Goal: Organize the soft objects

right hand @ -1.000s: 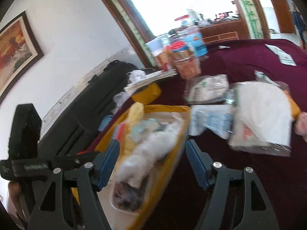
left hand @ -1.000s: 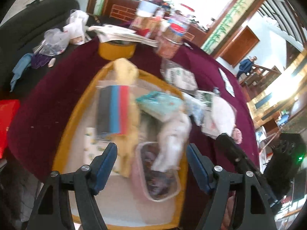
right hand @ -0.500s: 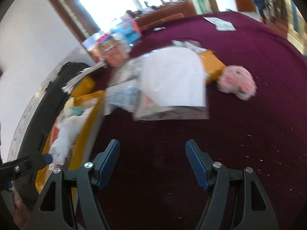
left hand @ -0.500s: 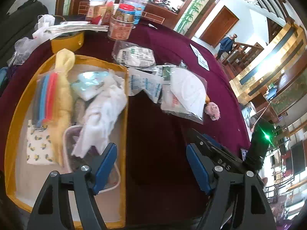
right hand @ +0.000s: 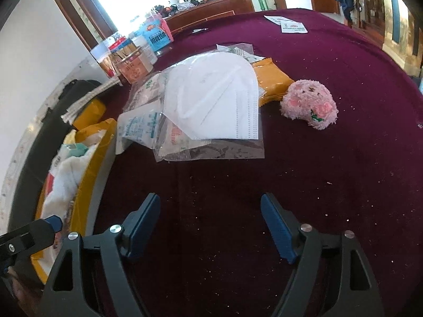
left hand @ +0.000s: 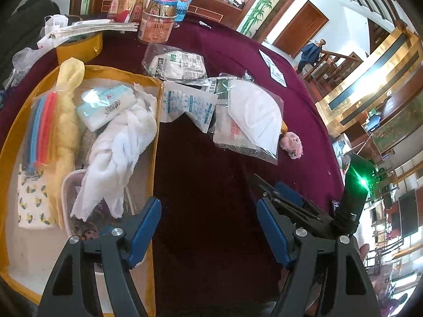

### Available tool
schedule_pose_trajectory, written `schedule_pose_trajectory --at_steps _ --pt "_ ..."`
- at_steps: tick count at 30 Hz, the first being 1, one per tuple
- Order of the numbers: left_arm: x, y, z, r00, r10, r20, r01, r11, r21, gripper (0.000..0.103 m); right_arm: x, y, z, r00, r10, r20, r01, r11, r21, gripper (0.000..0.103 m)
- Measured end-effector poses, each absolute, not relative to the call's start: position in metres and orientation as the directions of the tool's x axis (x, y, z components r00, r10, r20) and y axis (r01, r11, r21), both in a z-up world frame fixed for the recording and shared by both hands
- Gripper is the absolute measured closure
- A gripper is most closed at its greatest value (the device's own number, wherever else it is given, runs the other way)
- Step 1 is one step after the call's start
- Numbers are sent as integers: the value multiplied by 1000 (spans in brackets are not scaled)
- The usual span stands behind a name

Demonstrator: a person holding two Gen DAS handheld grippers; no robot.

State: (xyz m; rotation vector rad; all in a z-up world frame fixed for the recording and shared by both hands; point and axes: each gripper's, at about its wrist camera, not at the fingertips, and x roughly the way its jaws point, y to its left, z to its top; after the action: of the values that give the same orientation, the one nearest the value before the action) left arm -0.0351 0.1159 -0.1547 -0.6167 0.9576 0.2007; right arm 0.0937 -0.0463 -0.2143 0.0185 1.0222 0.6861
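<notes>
The tablecloth (right hand: 317, 79) is deep maroon. A yellow tray (left hand: 156, 142) holds a white towel (left hand: 119, 153), a pale yellow cloth (left hand: 66, 121), a lemon-print pouch (left hand: 33, 200) and red-and-blue strips (left hand: 39, 129). On the cloth lie a white mask (right hand: 214, 100), an orange packet (right hand: 272, 82) and a pink plush (right hand: 309, 104).

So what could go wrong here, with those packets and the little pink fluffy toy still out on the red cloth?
The bagged white mask lies on top of other packets, so a grab may drag several at once. Its clear wrapper looks slippery and flat, and the open right tool might slide off it. The yellow tray is already heaped with a white towel, so anything added may spill over the rim. The pink plush sits apart and could be overlooked.
</notes>
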Motion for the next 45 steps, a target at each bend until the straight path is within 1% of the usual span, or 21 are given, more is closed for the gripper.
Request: schedule_pose_trajectory --at_steps 3,13,18,24,30,34,36,39,41,43,45 --pt "-32 115 -157 569 -111 -815 -421 812 -404 25 96 -47 -214 321 546 -774 -517 785 340 22" --pt "-19 112 -165 570 -146 -809 -402 809 -429 25 114 -63 -208 278 650 -707 -506 725 467 21" --pt "-12 110 -166 568 -151 -809 -392 815 -427 25 122 -67 -196 294 677 -675 -522 705 479 21" --pt "-7 109 -168 564 -160 -810 -388 815 -431 25 144 -70 -183 317 681 -661 -522 707 478 21" --pt "-7 111 -169 564 -165 -809 -389 811 -436 25 188 -50 -167 270 715 -645 -546 665 509 21" --pt "-7 112 -168 570 -168 -805 -390 807 -444 25 219 -34 -177 314 652 -690 -503 731 461 21" --pt "-6 113 -170 566 -170 -807 -392 805 -444 25 230 -33 -189 290 667 -687 -481 722 498 21" --pt "-2 113 -171 558 -171 -812 -395 806 -441 25 230 -30 -191 303 677 -671 -506 711 489 22" --pt "1 113 -173 550 -170 -817 -396 809 -435 25 230 -28 -192 289 701 -652 -520 687 508 23" --pt "4 113 -175 547 -173 -819 -398 807 -437 25 230 -27 -191 328 669 -667 -514 719 468 23" --pt "5 112 -176 543 -171 -822 -400 808 -433 25 234 -29 -191 337 666 -666 -502 725 471 23"
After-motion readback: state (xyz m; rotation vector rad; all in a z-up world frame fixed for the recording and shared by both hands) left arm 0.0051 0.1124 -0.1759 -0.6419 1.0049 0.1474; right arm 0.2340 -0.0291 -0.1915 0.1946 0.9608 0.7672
